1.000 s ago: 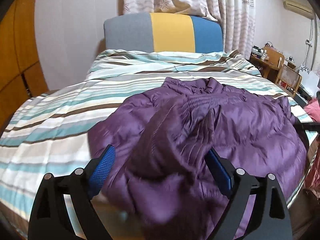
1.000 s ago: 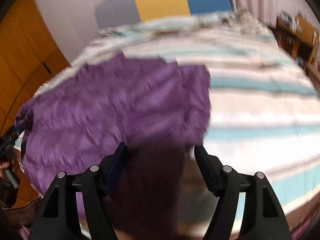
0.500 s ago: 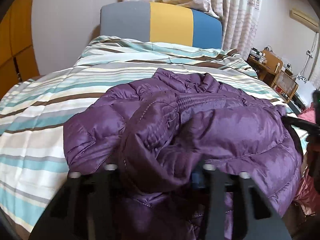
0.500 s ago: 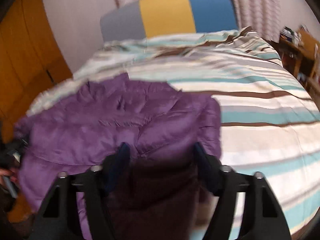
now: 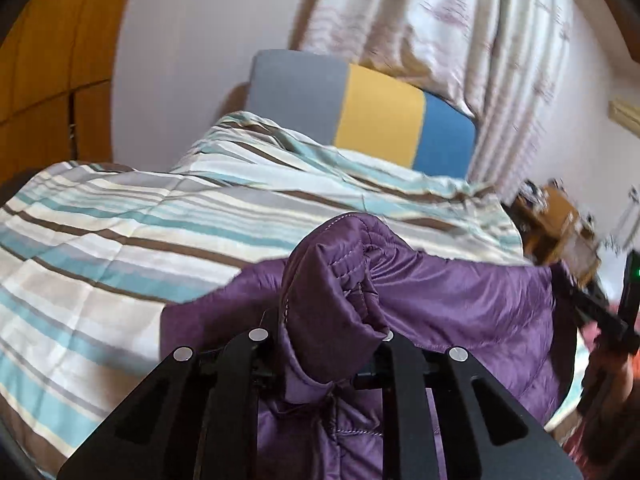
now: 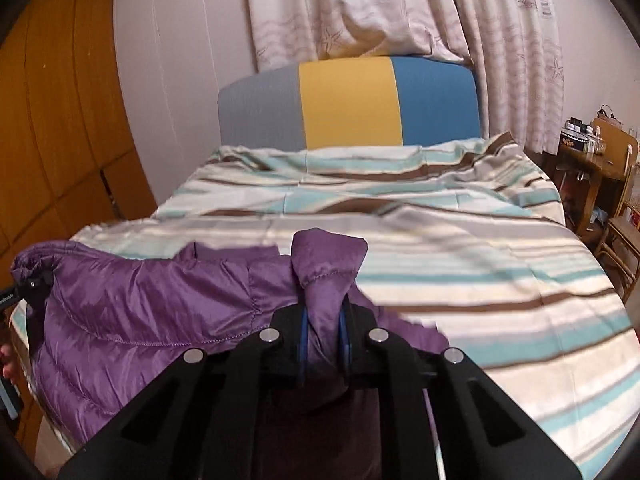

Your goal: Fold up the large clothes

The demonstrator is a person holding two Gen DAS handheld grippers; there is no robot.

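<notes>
Gripping a bunched fold of the purple down jacket [image 5: 460, 300], the left hand-held gripper [image 5: 324, 344] fills the bottom of the left wrist view. Its jaws have just been closing and now stand narrow, with a thick roll of quilted fabric pinched between them and bulging up above the tips. The rest of the jacket trails away to the right of that hand-held gripper, stretched over the near edge of the bed [image 5: 120, 240], whose striped cover runs back to a grey, yellow and blue headboard [image 5: 360, 116]. Far right of the jacket, the right hand-held gripper [image 5: 600, 316] shows dimly and blurred at the garment's other end.

From the right wrist view, the right hand-held gripper [image 6: 323, 340] has likewise just been closing; its blue pads [image 6: 303, 336] press on a narrow tuck of the jacket [image 6: 160, 304], which pokes up beyond the tips. The body of the jacket spreads left of this hand-held gripper, toward the near left corner of the bed [image 6: 480, 280], and part of it hangs below the mattress edge. At the far left end of the jacket, the left hand-held gripper [image 6: 24, 288] is barely visible.

As for progress, I judge the fold barely begun: both ends are taken up, but the jacket is still a loose, crumpled spread with no clean crease. Carrying the held edge over, laying it flat and smoothing all appear to remain.
</notes>
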